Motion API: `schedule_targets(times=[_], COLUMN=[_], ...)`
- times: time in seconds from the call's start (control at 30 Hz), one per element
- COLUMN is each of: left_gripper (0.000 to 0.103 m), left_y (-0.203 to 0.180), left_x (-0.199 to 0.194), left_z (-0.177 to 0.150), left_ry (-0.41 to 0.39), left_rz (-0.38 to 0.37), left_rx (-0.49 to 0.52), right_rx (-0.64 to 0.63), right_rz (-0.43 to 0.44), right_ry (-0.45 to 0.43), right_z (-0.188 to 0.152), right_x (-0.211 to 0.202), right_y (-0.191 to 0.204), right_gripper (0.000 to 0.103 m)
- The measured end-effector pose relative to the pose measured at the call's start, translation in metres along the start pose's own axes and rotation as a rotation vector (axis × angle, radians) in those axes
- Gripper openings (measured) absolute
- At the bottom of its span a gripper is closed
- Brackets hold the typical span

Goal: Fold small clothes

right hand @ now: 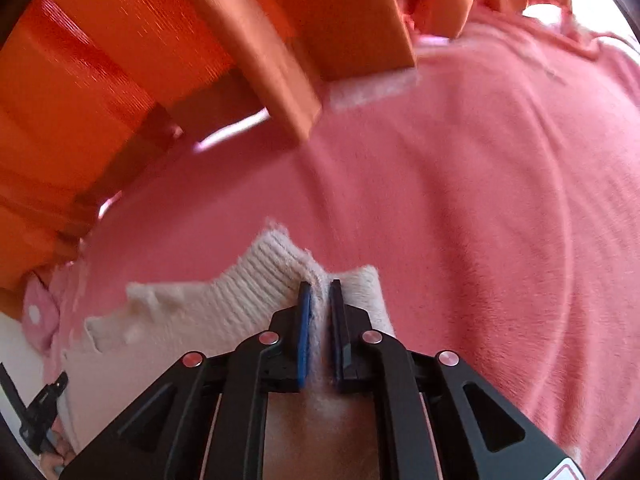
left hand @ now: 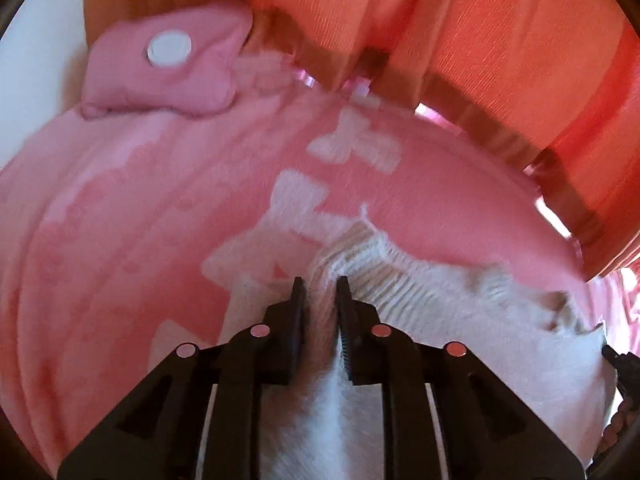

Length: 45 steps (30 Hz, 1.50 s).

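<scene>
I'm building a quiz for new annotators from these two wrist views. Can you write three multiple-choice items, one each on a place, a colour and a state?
1. Where does the pink cushion lie? A beyond the left tool, far left B under the garment C between the tools
2. What colour is the curtain? A blue B orange C grey
3. What is the right tool doing? A hanging open B pinching the white garment's ribbed edge C holding the cushion

Answers: A, the pink cushion sits far left on the pink blanket; B, curtain is orange; B, right tool grips the white garment.

White garment [left hand: 440, 320] lower part hidden behind left gripper [left hand: 320, 284]; orange curtain [right hand: 120, 60] motion-blurred.
</scene>
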State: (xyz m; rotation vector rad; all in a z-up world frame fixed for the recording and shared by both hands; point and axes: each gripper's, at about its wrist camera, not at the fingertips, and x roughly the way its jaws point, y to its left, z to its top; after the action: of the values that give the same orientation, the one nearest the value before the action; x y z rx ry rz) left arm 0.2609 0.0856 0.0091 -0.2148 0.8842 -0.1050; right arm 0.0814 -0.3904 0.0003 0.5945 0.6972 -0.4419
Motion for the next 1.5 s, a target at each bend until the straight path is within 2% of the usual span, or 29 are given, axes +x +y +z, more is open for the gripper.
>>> schedule_targets(times=[0.07, 0.1, 0.17, 0.23, 0.27, 0.3, 0.33, 0.4, 0.43, 0.5, 0.6, 0.63, 0.67, 0.73, 0.77, 0.83, 0.87, 0.9, 0.93, 0.97, 1.0, 1.03, 1.1, 1.17, 1.2, 1.27, 1.33, 1.43, 1.5], left_gripper=[0.028, 0.033, 0.042, 0.043, 0.043, 0.043, 0.043, 0.043, 0.043, 0.043, 0.044, 0.044, 0.044, 0.042, 0.042, 0.044, 0.046, 0.048, 0.05, 0.05, 0.05, 0.05, 0.049, 0.05, 0.053, 0.062, 0.064, 0.066, 0.066], left_y=[-0.011, -0.017, -0.035, -0.061, -0.073, -0.085, -0.091, -0.088, -0.081, -0.053, -0.017, -0.009, 0.004, 0.009, 0.006, -0.005, -0.011, -0.018, -0.021, -0.021, -0.017, -0.014, -0.01, -0.011, -0.014, -0.019, -0.023, -0.027, -0.021], left_x=[-0.029, -0.041, -0.065, -0.078, -0.078, -0.077, -0.074, -0.067, -0.066, -0.074, -0.091, -0.094, -0.097, -0.101, -0.103, -0.106, -0.106, -0.103, -0.099, -0.095, -0.095, -0.098, -0.107, -0.112, -0.11, -0.1, -0.076, -0.038, -0.014], left_z=[-0.001, -0.004, -0.018, -0.037, -0.047, -0.06, -0.071, -0.094, -0.101, -0.11, -0.119, -0.12, -0.12, -0.118, -0.119, -0.119, -0.12, -0.122, -0.125, -0.128, -0.127, -0.125, -0.112, -0.097, -0.083, -0.062, -0.04, -0.017, -0.01], left_ry=[-0.06, -0.08, -0.086, -0.039, -0.002, 0.037, 0.062, 0.119, 0.131, 0.125, 0.109, 0.112, 0.126, 0.13, 0.123, 0.112, 0.115, 0.12, 0.121, 0.122, 0.125, 0.128, 0.108, 0.07, 0.048, 0.02, 0.024, 0.017, 0.05], left_rz=[-0.042, -0.072, -0.165, -0.244, -0.262, -0.264, -0.25, -0.165, -0.132, -0.119, -0.063, -0.063, -0.103, -0.122, -0.107, -0.094, -0.091, -0.05, -0.018, 0.0, -0.008, -0.018, -0.026, -0.023, -0.019, -0.011, 0.014, 0.05, 0.05], left_rx=[0.012, 0.027, 0.082, 0.165, 0.207, 0.25, 0.282, 0.343, 0.349, 0.328, 0.305, 0.293, 0.229, 0.194, 0.196, 0.2, 0.212, 0.246, 0.272, 0.286, 0.271, 0.251, 0.208, 0.197, 0.189, 0.162, 0.121, 0.075, 0.014], right_rx=[-0.068, -0.137, -0.289, -0.405, -0.444, -0.464, -0.502, -0.62, -0.619, -0.514, -0.32, -0.263, -0.189, -0.193, -0.192, -0.197, -0.236, -0.284, -0.324, -0.344, -0.279, -0.241, -0.259, -0.288, -0.288, -0.249, -0.204, -0.129, -0.095], right_rz=[0.059, 0.115, 0.205, 0.278, 0.336, 0.372, 0.392, 0.297, 0.256, 0.241, 0.172, 0.198, 0.199, 0.06, 0.033, 0.104, 0.122, 0.111, 0.073, -0.01, 0.014, 0.043, 0.038, 0.017, 0.019, 0.039, 0.033, 0.007, 0.006], right_ry=[-0.088, -0.087, -0.013, 0.099, 0.187, 0.239, 0.291, 0.3, 0.284, 0.295, 0.287, 0.289, 0.3, 0.269, 0.254, 0.254, 0.235, 0.23, 0.243, 0.309, 0.375, 0.365, 0.296, 0.195, 0.156, 0.087, 0.057, 0.043, 0.061], right_z=[-0.006, -0.014, -0.046, -0.082, -0.106, -0.12, -0.135, -0.158, -0.156, -0.142, -0.116, -0.11, -0.105, -0.102, -0.102, -0.104, -0.105, -0.11, -0.115, -0.119, -0.118, -0.111, -0.095, -0.073, -0.061, -0.033, -0.018, 0.0, 0.001], right_x=[-0.032, -0.041, -0.044, -0.037, -0.032, -0.029, -0.027, -0.029, -0.032, -0.038, -0.054, -0.062, -0.069, -0.08, -0.089, -0.104, -0.109, -0.108, -0.097, -0.077, -0.065, -0.066, -0.085, -0.102, -0.106, -0.099, -0.082, -0.044, -0.013], right_y=[0.024, 0.043, 0.081, 0.114, 0.133, 0.142, 0.151, 0.151, 0.137, 0.098, 0.012, -0.012, -0.039, -0.058, -0.061, -0.055, -0.045, -0.036, -0.032, -0.037, -0.049, -0.053, -0.052, -0.041, -0.037, -0.025, -0.012, 0.003, 0.009], right_gripper=[0.017, 0.017, 0.017, 0.016, 0.014, 0.013, 0.006, 0.003, 0.003, 0.002, 0.0, 0.0, 0.0, 0.0, 0.001, 0.011, 0.011, 0.011, 0.01, 0.004, 0.0, 0.0, 0.0, 0.015, 0.016, 0.032, 0.042, 0.046, 0.052])
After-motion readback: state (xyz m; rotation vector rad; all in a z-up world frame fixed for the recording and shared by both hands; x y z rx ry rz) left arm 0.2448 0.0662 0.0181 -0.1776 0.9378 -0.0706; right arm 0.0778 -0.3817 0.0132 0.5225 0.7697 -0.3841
